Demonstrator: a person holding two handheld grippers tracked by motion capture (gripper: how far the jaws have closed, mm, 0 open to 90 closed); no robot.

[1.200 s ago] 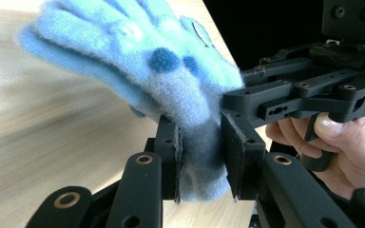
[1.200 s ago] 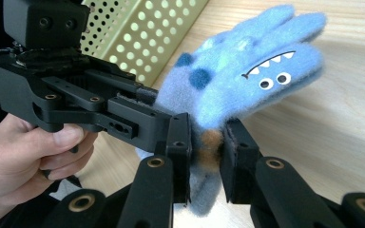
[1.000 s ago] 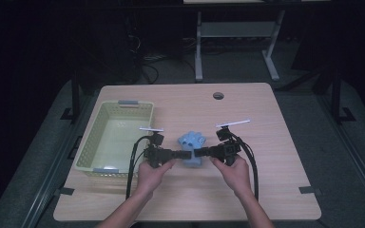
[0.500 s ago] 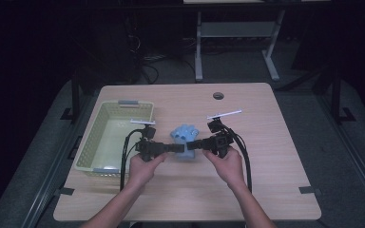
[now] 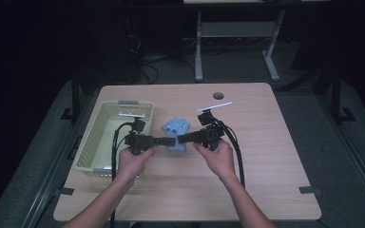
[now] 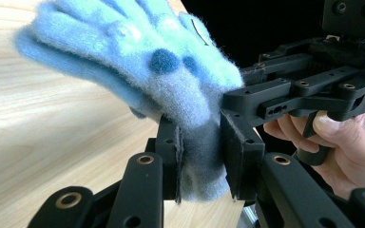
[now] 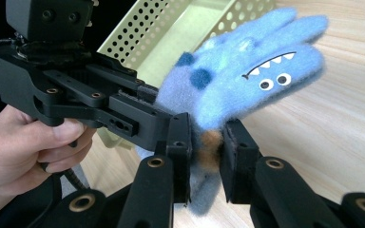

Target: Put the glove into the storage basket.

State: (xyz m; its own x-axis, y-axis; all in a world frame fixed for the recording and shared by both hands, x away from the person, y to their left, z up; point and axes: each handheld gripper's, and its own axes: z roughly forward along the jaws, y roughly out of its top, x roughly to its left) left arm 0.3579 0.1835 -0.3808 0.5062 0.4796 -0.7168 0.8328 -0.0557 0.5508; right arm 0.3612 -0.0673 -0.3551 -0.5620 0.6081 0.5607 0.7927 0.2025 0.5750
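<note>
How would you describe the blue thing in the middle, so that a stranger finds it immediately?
On the wooden table, look right of the pale green perforated basket. There the left claw and the right claw both clamp a fuzzy blue glove. It is the one soft item, with dark spots, little eyes and a toothed mouth.

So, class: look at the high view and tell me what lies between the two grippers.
The blue glove lies there. The left gripper and right gripper both clamp its cuff end; each gripper view shows the fabric pinched between the pads.
</note>
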